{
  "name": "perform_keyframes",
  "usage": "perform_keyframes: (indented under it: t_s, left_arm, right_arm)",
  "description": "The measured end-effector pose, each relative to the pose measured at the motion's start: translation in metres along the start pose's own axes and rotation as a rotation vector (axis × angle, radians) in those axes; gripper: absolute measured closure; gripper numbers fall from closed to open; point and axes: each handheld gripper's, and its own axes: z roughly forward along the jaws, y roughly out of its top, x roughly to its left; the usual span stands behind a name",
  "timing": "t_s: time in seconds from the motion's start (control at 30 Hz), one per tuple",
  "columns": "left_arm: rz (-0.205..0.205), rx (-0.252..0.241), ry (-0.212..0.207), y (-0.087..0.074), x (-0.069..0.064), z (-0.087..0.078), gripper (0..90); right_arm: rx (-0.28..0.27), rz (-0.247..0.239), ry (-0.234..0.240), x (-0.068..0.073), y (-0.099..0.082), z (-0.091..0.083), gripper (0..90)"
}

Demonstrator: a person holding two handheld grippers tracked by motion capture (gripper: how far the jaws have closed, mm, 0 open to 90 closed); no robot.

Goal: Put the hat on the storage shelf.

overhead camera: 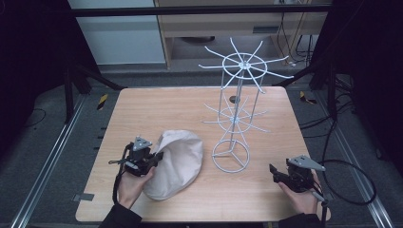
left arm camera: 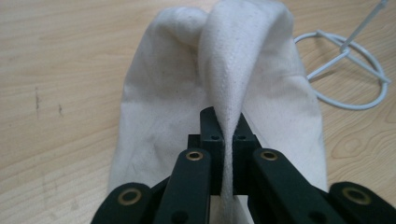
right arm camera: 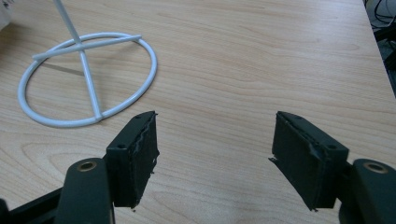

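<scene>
Left gripper (left arm camera: 227,133) pinches a fold of my soft cream cloth cap (overhead camera: 176,164); right gripper (right arm camera: 215,156) gapes wide at four o'clock from the white wire rack (overhead camera: 233,118).

Wooden table (overhead camera: 142,102), two things sitting on it.

Light wood grain, rounded corners, on a dark frame over grey floor (overhead camera: 47,142). Near the front, left of middle, lies a cream cloth bag (overhead camera: 178,164), slumped on the boards with one fold pulled up into a ridge. Just beside it to the right stands a white wire rack (overhead camera: 231,156), upright on a ring base braced by three spokes, with two tiers of radiating prongs higher up the posts. There's a small dark spot (overhead camera: 233,99) on the wood behind the rack.
</scene>
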Motion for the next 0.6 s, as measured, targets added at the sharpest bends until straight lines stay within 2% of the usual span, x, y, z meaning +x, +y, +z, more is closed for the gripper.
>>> perform_keyframes:
  t_s: [0.13, 0.27, 0.43, 0.6]
  left_arm:
    - [0.004, -0.033, -0.005, 0.002, 0.0, -0.008, 88.2]
    - [0.003, -0.091, -0.019, 0.005, 0.0, -0.021, 88.2]
    - [0.008, -0.131, -0.027, 0.007, -0.001, -0.032, 88.2]
    - [-0.003, -0.182, -0.031, 0.01, 0.001, -0.042, 88.2]
  right_arm:
    - [-0.001, -0.002, 0.001, 0.0, 0.0, 0.0, 31.2]
    - [-0.001, 0.0, 0.003, 0.0, 0.001, 0.0, 31.1]
    - [-0.006, 0.004, 0.005, 0.001, 0.001, -0.001, 31.1]
    - [-0.008, -0.009, 0.001, 0.0, 0.001, 0.0, 31.1]
